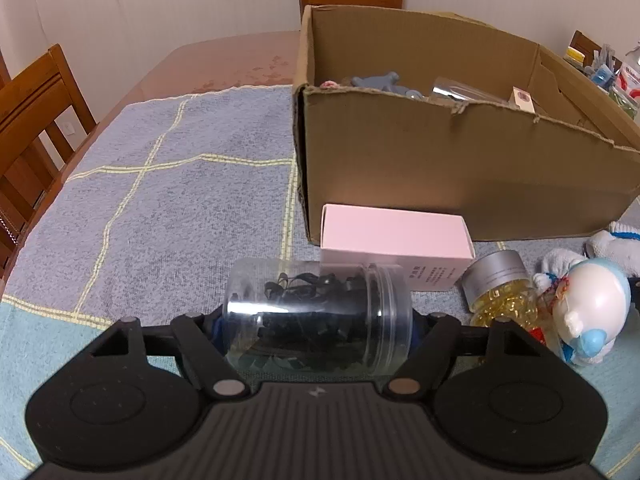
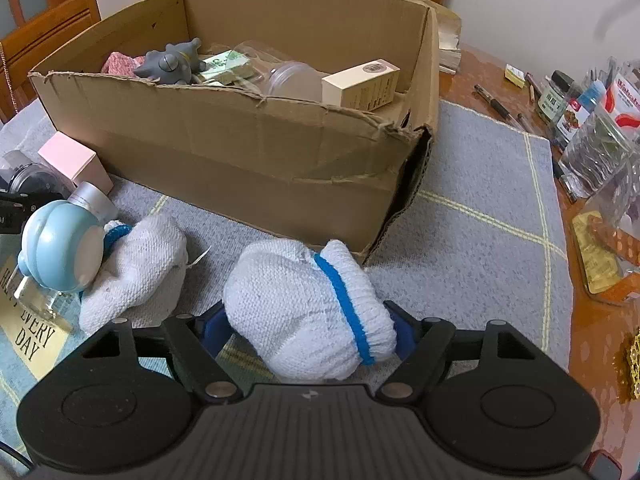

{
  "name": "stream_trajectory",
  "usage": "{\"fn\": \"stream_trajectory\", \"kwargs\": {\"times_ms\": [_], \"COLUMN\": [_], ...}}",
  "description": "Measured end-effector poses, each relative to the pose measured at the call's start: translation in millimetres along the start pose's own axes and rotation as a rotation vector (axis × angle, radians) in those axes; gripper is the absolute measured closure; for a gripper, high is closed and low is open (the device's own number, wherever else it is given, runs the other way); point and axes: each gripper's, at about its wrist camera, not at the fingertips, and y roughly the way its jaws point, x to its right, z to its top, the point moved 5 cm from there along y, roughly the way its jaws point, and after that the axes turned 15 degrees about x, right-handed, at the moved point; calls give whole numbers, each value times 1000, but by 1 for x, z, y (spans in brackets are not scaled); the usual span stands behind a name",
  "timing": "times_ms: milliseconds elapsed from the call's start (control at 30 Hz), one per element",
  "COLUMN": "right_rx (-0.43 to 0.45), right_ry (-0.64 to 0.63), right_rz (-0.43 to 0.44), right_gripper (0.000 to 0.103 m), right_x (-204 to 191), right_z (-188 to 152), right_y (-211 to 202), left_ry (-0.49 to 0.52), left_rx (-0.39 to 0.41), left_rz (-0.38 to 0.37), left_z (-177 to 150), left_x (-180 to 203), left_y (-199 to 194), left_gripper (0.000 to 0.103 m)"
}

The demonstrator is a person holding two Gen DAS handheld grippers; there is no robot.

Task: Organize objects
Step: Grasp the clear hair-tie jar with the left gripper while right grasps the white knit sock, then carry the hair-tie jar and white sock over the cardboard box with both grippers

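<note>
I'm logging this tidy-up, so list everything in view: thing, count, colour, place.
cardboard box: 1, brown, on the mat, partly filled
grey toy: 1, in the box
cream carton: 1, in the box
pink box: 1, before the cardboard box
capsule bottle: 1, yellow with silver cap, lying beside the pink box
astronaut figure: 1, white and blue
clear jar: 1, dark contents, in the left gripper
white glove: 1, blue band, in the right gripper
second glove: 1, white, on the mat

Pale wall (image 1: pixel 160 0) behind; brown wood chairs (image 1: pixel 36 120) round reddish table (image 1: pixel 224 60) w/ grey checked cloth (image 1: pixel 180 200).
</note>
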Motion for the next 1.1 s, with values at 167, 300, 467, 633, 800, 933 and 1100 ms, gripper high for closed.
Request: {"fn": "stream_trajectory", "kwargs": {"times_ms": [167, 300, 467, 633, 800, 933, 1100], "right_rx": [-19, -34, -37, -22, 16, 73, 125], "right_ry": [19, 40, 33, 3, -53, -78, -107], "right_rz": [12, 20, 28, 44, 66, 76, 71], "right_gripper": [24, 24, 24, 24, 24, 24, 24], "right_x": [2, 6, 7, 9, 4, 3, 3], "right_z": [1, 8, 18, 32, 55, 77, 100], "right_y": [-8, -16, -33, -58, -85, -102, -108], "left_ry": [20, 44, 75, 111, 147, 143, 181], "left_rx": [2, -10, -34, -43, -2, 43, 100], "left_rz": [-15, -38, -76, -125, -179, -214, -244], "left_z": [6, 10, 19, 35, 61, 85, 114], "left_x": [1, 1, -2, -1, 8, 14, 28], "left_y": [-6, -14, -29, -51, -72, -80, -76], "left_gripper": [28, 28, 28, 28, 28, 28, 28]}}
